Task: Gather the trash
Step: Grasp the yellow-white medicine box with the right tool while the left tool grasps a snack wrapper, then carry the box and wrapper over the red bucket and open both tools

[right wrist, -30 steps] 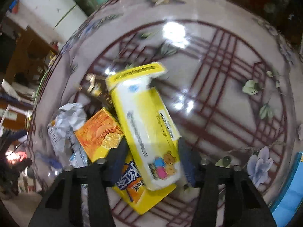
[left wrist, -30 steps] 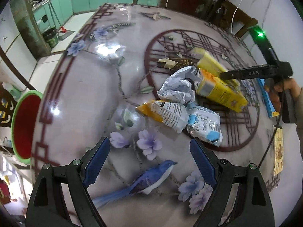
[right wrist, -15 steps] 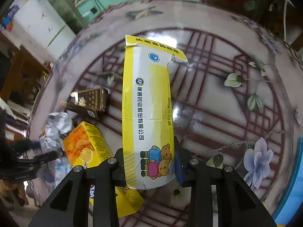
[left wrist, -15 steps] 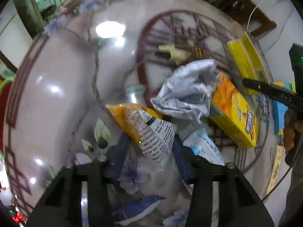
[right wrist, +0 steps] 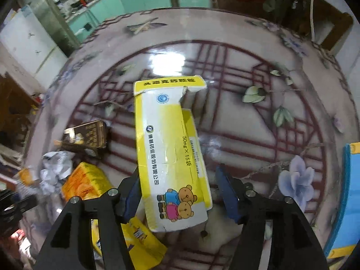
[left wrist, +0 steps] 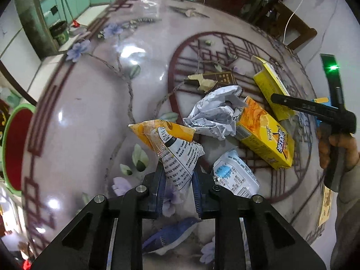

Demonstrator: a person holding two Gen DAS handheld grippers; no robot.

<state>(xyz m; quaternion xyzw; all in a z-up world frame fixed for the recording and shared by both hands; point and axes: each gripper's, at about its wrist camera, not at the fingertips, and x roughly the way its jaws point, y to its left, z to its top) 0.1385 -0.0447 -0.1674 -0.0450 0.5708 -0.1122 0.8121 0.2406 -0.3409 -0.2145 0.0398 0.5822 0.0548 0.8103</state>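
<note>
My left gripper (left wrist: 177, 182) points down at the round painted table (left wrist: 78, 135). Its jaws are closing, and both pads pinch the white printed end of an orange-and-white snack pouch (left wrist: 173, 148). My right gripper (right wrist: 180, 191) straddles a long yellow-and-white medicine box (right wrist: 166, 148) with cartoon bears on it. Its jaws are opening: the left pad touches the box's edge, while the right pad (right wrist: 227, 193) stands clear of it. The same box (left wrist: 272, 85) shows tilted at the right of the left wrist view, behind the other gripper's finger.
The trash pile holds crumpled white paper (left wrist: 216, 114), an orange juice carton (left wrist: 265, 139), a blue-and-white packet (left wrist: 234, 177) and a torn brown box (left wrist: 216, 78). A red bin with a green rim (left wrist: 13, 148) stands beyond the table's left edge. A blue box (right wrist: 351, 191) lies at the right.
My left gripper moved forward over the snack pouch and closed from wide open onto it. The right gripper turned the yellow box upright in view, and its right pad has come off the box.
</note>
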